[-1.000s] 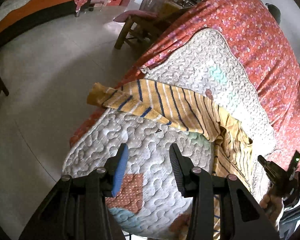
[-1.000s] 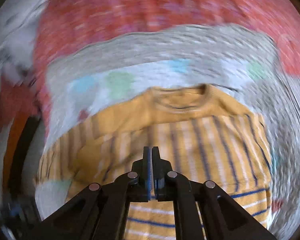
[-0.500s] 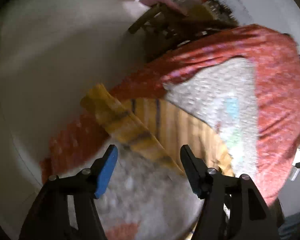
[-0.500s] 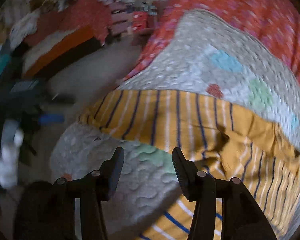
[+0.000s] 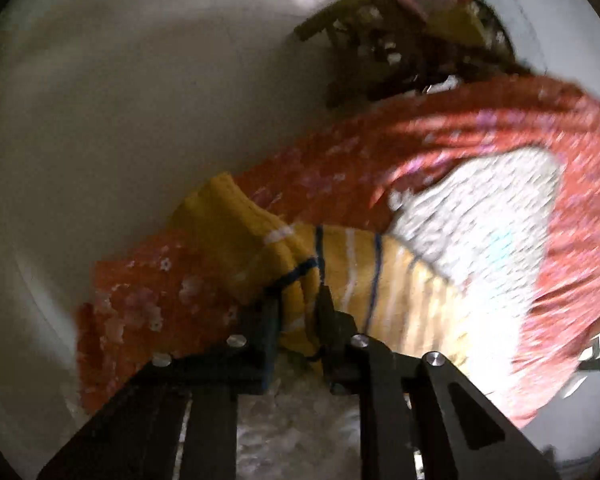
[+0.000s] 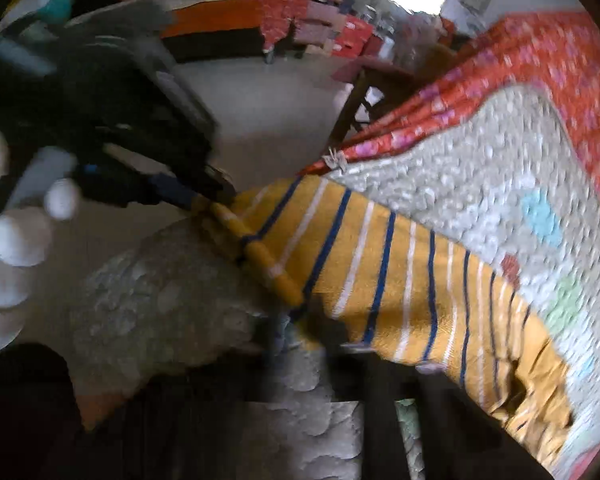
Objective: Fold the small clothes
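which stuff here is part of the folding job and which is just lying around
Job: striped sweater, left gripper shut on its sleeve, right gripper, quilt under it.
Lying about: red floral cover, wooden chair.

Black left gripper (image 5: 298,312), silver screws (image 5: 359,340)

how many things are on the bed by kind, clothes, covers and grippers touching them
Clothes: 1, the yellow striped sweater.
Covers: 2, the grey quilted mat and the red floral sheet.
Grippers: 2, the left gripper pinching the sweater's sleeve, and the right gripper at its lower edge, too blurred and dark to judge.
Total: 5.
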Demonstrator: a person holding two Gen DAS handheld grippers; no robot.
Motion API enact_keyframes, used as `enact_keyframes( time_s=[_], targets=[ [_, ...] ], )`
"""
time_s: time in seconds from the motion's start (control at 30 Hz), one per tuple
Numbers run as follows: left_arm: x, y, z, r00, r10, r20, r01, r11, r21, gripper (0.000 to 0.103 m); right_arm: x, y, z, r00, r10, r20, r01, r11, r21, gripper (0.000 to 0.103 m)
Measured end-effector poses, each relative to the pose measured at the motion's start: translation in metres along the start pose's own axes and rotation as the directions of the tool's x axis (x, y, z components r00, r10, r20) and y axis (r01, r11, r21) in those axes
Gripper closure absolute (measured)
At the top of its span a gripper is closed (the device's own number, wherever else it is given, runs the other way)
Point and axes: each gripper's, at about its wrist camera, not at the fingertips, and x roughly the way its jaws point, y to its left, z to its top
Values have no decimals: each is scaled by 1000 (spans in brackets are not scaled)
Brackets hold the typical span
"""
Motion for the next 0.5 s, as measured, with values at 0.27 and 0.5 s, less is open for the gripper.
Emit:
enact_keyframes(
  time_s=[0.27,0.5],
  targets=[
    [-46,-93,-20,990,-117,82,97,972,213,87,-58,-53,-13,985,79,154,-124,944,306,98],
    [-7,-252,-99,990,-134,-36,133,842,522,87,-123,-136,-95,964,0,267,-162,795,584,98]
  ],
)
